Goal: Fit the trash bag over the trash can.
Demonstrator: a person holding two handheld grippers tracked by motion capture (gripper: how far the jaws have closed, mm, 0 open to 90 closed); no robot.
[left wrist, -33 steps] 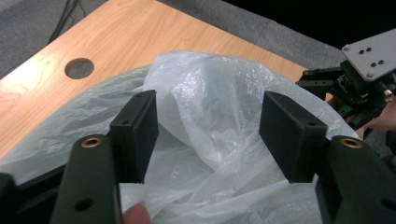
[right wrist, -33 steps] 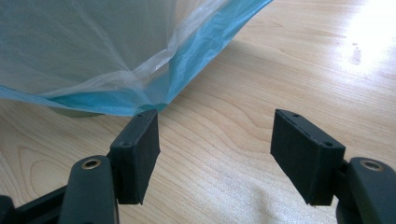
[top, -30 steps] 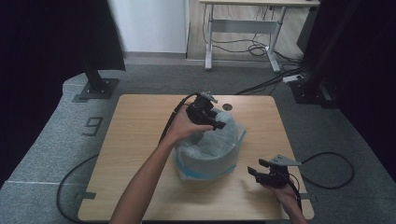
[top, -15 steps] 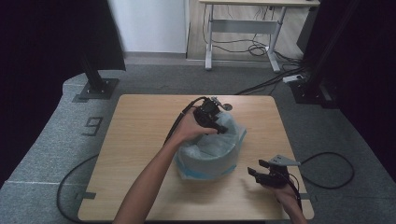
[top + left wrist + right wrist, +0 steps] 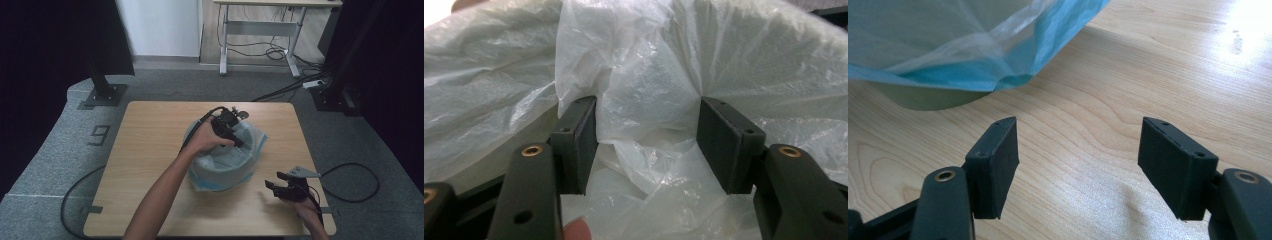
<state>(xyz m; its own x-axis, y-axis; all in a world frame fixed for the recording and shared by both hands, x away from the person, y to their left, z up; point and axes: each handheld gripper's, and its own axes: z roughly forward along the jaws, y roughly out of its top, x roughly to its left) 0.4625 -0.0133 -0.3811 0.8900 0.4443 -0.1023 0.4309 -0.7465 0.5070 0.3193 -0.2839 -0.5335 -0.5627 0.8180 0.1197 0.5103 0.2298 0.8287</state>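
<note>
Left tool (image 5: 235,136) sits low inside the plastic bag (image 5: 252,142) that lines a grey bin (image 5: 220,172), mid-worktop (image 5: 150,150). Its jaws stand spread; crumpled white film bulges between them, and the pads do not press on it. Right tool (image 5: 274,181) rests near the worktop's near right corner, jaws spread over bare wood, just beside the bin, apart from the bag's blue edge.
</note>
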